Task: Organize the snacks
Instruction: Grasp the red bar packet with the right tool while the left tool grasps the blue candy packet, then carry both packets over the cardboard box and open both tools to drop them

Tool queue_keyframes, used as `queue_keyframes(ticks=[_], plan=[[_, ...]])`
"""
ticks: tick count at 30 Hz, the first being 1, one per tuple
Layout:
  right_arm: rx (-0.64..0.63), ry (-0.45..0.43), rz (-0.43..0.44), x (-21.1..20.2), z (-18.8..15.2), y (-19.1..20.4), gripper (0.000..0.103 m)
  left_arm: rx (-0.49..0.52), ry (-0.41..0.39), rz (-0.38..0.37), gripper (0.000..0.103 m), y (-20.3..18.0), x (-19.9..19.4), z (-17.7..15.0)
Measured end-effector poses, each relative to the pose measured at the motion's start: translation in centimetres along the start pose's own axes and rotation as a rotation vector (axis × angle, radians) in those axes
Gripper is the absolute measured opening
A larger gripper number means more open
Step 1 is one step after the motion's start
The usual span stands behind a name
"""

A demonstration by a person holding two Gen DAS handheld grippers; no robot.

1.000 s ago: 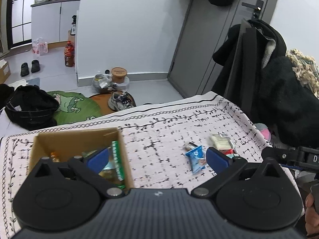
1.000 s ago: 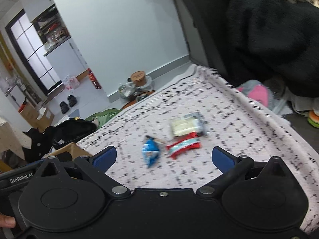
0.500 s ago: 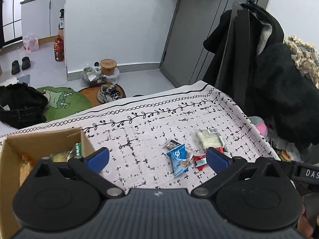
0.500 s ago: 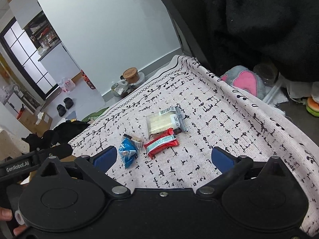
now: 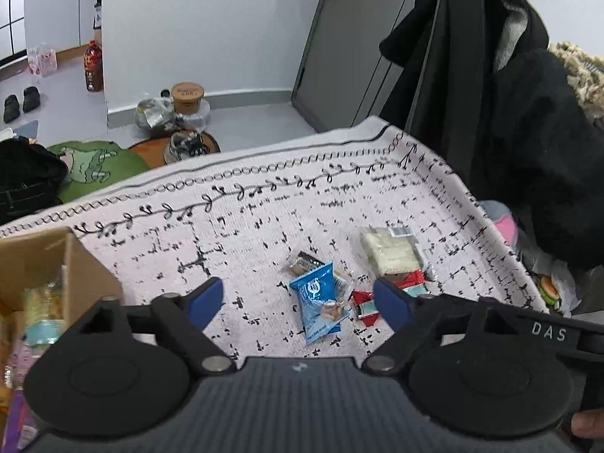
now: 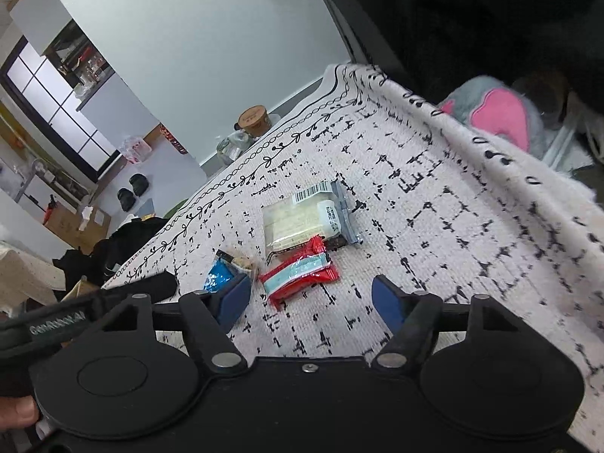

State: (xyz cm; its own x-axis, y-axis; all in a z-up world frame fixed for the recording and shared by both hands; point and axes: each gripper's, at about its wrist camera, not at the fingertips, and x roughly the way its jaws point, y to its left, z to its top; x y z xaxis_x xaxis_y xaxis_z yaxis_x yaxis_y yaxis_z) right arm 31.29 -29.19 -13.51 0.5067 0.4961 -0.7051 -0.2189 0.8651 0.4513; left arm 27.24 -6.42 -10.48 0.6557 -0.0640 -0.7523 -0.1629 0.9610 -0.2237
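Three loose snacks lie on the patterned tablecloth (image 5: 264, 204). A blue packet (image 5: 319, 307) rests between the fingers of my left gripper (image 5: 298, 304), whose jaws are closing without touching it. A red and white bar (image 6: 298, 273) lies just ahead of my right gripper (image 6: 311, 300); its jaws are closing too, with nothing pressed between them. Behind the bar sits a clear pack of pale crackers (image 6: 302, 219), (image 5: 389, 251). The blue packet (image 6: 221, 275) is partly hidden behind the right gripper's left finger. A cardboard box (image 5: 49, 260) holding several snacks stands at the left.
The table's right edge (image 6: 490, 139) drops off to a pink and grey plush (image 6: 498, 113) and dark coats (image 5: 528, 132). On the floor beyond the far edge lie a green mat (image 5: 94, 162), a shoe (image 5: 185, 145) and a round tub (image 5: 187, 94).
Both grippers have moved down and closer to the snacks, the left one shifting right away from the box. Both pairs of jaws have narrowed from fully wide.
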Motion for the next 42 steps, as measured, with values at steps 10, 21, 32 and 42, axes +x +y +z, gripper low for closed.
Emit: queue_keyframes(ticks=[10, 21, 32, 42], plan=[[0.002, -0.002, 0.067, 2.6, 0.2, -0.9, 0.066, -0.001, 0.091, -0.003, 0.057, -0.4, 4.5, 0.0], [-0.005, -0.001, 0.074, 3.9, 0.2, -1.0, 0.042, 0.016, 0.128, -0.007, 0.03, -1.0, 6.9, -0.3], [0.017, -0.003, 0.088, 1.9, -0.2, -0.5, 0.018, 0.015, 0.12, -0.006, 0.026, -1.0, 5.3, -1.0], [-0.009, -0.059, 0.058, -0.9, -0.5, 1.7, 0.016, 0.048, 0.076, -0.044, 0.026, -1.6, 1.6, -1.0]])
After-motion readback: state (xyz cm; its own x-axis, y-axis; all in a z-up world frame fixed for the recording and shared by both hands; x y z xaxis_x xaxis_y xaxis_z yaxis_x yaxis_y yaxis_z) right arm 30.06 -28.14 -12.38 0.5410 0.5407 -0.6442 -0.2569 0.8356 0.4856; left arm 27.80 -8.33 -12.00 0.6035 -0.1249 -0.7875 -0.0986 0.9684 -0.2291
